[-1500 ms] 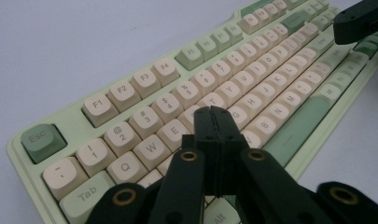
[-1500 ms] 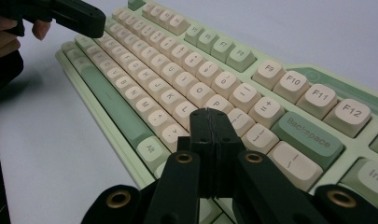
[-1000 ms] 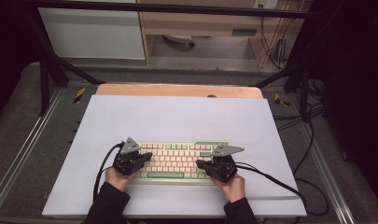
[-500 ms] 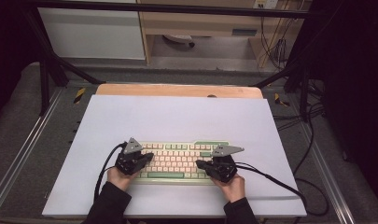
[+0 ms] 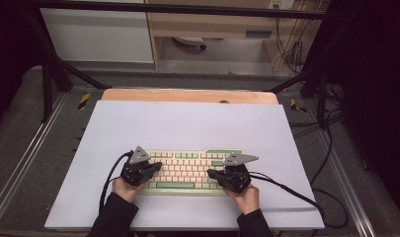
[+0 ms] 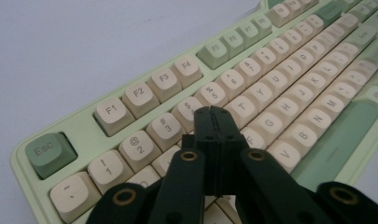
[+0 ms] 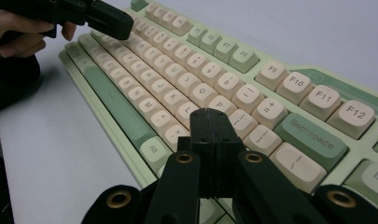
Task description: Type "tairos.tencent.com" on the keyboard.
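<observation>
A pale green keyboard (image 5: 190,170) with cream keys is seen lying flat on the white surface (image 5: 187,123), in the lower middle of the high view, parallel to the near edge. The left gripper (image 5: 155,167) is held over the keyboard's left end, and in the left gripper view its jaws are pressed together with nothing between them, their tip poised above the keys near R and T (image 6: 242,105). The right gripper (image 5: 212,174) is held over the right part of the keyboard; its jaws are likewise shut on nothing, with the tip set over the keys just left of Backspace (image 7: 310,135) in the right gripper view. Whether either tip actually touches a keycap cannot be told. The work is judged to be key pressing with closed tips, and it appears to be at an early or middle stage: both tips are positioned, no key is visibly depressed, and the presses themselves seem still to be made.
</observation>
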### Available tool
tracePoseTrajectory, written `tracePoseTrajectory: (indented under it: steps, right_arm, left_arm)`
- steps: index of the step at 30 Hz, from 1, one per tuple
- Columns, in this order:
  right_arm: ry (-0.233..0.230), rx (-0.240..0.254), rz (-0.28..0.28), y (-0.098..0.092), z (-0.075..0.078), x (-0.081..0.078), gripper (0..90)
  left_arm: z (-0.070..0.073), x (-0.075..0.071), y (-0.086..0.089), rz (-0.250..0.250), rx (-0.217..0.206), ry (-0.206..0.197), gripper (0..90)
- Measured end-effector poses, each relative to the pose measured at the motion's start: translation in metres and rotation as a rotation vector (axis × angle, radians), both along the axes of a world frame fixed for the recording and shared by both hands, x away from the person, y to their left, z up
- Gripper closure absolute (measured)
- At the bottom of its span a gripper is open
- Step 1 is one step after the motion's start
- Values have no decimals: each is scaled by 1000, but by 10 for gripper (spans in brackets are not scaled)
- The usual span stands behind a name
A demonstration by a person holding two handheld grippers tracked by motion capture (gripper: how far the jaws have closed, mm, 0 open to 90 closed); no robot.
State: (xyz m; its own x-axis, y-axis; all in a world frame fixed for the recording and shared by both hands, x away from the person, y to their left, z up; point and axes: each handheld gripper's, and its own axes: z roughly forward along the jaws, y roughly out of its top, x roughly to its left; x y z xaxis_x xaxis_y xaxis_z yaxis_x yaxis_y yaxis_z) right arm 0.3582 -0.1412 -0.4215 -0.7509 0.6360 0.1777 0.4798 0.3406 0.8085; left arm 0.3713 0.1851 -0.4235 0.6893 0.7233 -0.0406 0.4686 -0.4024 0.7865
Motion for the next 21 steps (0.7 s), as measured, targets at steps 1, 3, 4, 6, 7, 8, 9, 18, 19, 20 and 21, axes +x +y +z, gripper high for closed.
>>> tracePoseTrajectory:
  steps: [1,3,4,6,7,8,9,18,19,20,21]
  right_arm:
    - [1,4,-2,0,0,0,899]
    - [0,9,-1,0,1,0,900]
    - [1,12,1,1,1,0,900]
    - [2,17,4,1,1,0,900]
    - [3,17,3,2,1,0,900]
    - [6,16,5,2,1,0,900]
    - [5,16,8,3,1,0,900]
    - [10,16,28,16,2,1,900]
    - [8,14,34,18,2,1,900]
    - [7,14,36,20,2,1,900]
    - [7,11,40,23,3,1,900]
  left_arm:
    - [1,-1,1,-2,-2,-3,900]
    - [3,-3,4,-7,-16,-5,900]
    - [5,-5,5,-8,-24,-5,900]
    - [6,-7,7,-13,-31,-10,900]
    - [7,-9,9,-14,-31,-15,900]
    - [8,-10,10,-14,-33,-17,900]
    - [8,-12,12,-15,-34,-16,900]
    - [6,-20,22,-18,-48,-11,900]
    - [5,-21,23,-18,-48,-10,900]
    - [5,-21,23,-16,-49,-15,900]
    - [4,-21,24,-16,-52,-10,900]
